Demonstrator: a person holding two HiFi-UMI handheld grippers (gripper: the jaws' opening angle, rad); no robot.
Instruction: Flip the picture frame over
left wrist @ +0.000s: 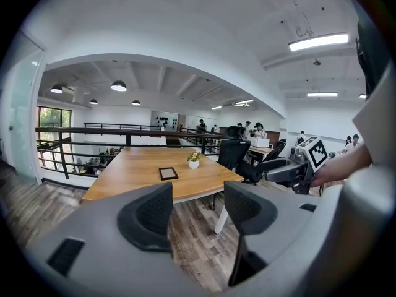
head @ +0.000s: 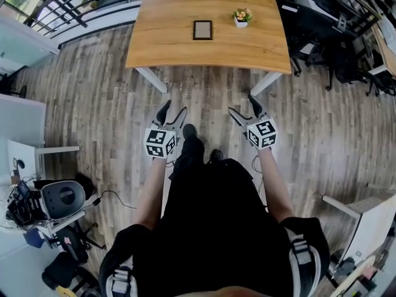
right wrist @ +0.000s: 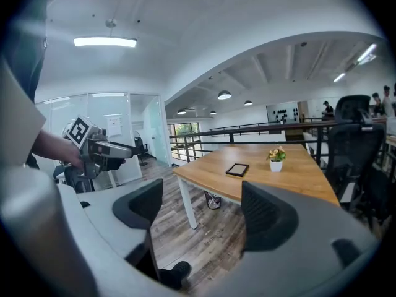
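Here you stand on the grey-brown wood-plank floor [head: 93, 104], facing the near curved edge of a long light-wood desk [head: 204, 57] on white legs. You hold a grey two-jaw gripper in each hand, both out in front of you at about the same height and over the floor, short of the desk.

The left gripper [head: 174, 108] has its jaws spread apart with nothing between them; in the left gripper view only floorboards and the desk's edge show through the gap. The right gripper [head: 242, 105] is likewise wide open and empty, its jaws framing the floor and a white desk leg in the right gripper view. The two grippers are apart from each other, and each angles slightly inward toward the desk.

The small dark rectangular picture frame [head: 202, 30] lies flat on the desk, near the middle of the top and well away from both grippers. From these views you cannot tell which face is up. Just to its right, apart from it, stands a small white pot of orange and yellow flowers [head: 242, 17].

A black metal railing [head: 62, 5] runs beyond the desk's far left side, and black office chairs [head: 322, 36] crowd its right. The toes of your dark shoes [head: 189, 130] show between the grippers.
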